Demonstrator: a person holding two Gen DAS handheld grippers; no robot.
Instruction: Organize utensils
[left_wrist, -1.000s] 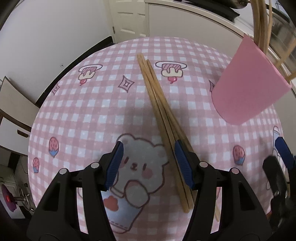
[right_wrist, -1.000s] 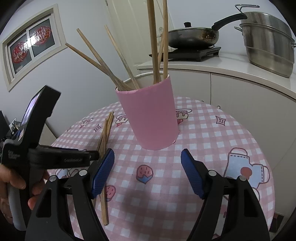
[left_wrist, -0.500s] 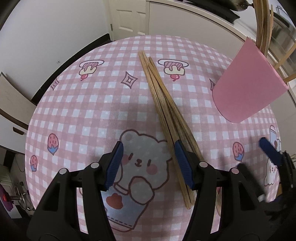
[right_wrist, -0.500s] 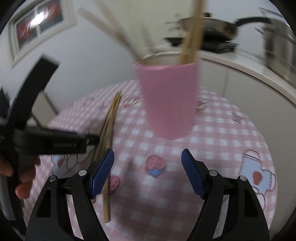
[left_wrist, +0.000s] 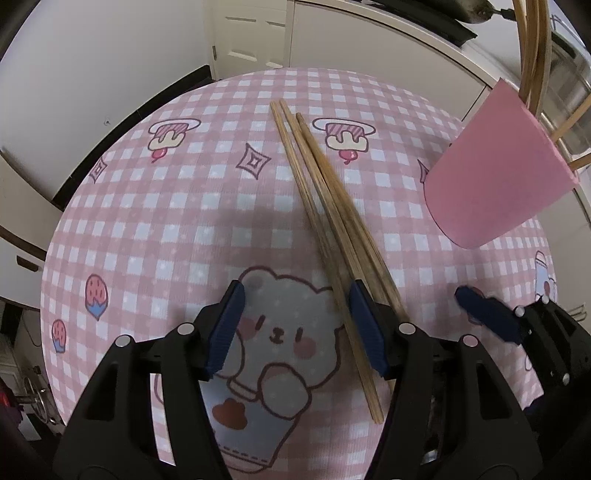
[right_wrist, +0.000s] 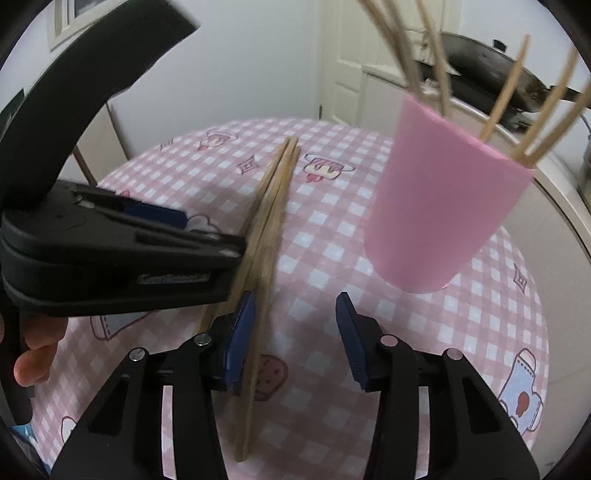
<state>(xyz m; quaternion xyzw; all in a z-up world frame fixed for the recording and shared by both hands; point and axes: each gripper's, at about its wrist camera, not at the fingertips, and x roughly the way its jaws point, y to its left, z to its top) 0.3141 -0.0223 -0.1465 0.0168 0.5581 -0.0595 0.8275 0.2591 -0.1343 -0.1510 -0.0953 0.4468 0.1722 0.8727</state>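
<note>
Several wooden chopsticks (left_wrist: 332, 221) lie in a bundle on the pink checked tablecloth (left_wrist: 166, 206). My left gripper (left_wrist: 295, 328) hovers open over their near end, its right finger above the bundle and nothing gripped. In the right wrist view the same chopsticks (right_wrist: 269, 221) run towards me and pass just inside the left finger of my right gripper (right_wrist: 295, 339). Its jaws are closing, with a wide gap still on the right side. The pink cup (right_wrist: 443, 206) stands upright at the right and holds several chopsticks. The left gripper's black body (right_wrist: 110, 251) sits close on the left.
A person's fingers (right_wrist: 33, 354) hold the left gripper's handle. Behind the round table runs a white counter with a dark frying pan (right_wrist: 491, 77). A white door (left_wrist: 251, 33) is at the back. The pink cup (left_wrist: 495, 177) stands near the table's far right edge.
My right gripper has swung left from the cup to the chopsticks, rolled, and its jaws have narrowed. The left gripper has stayed almost still.
</note>
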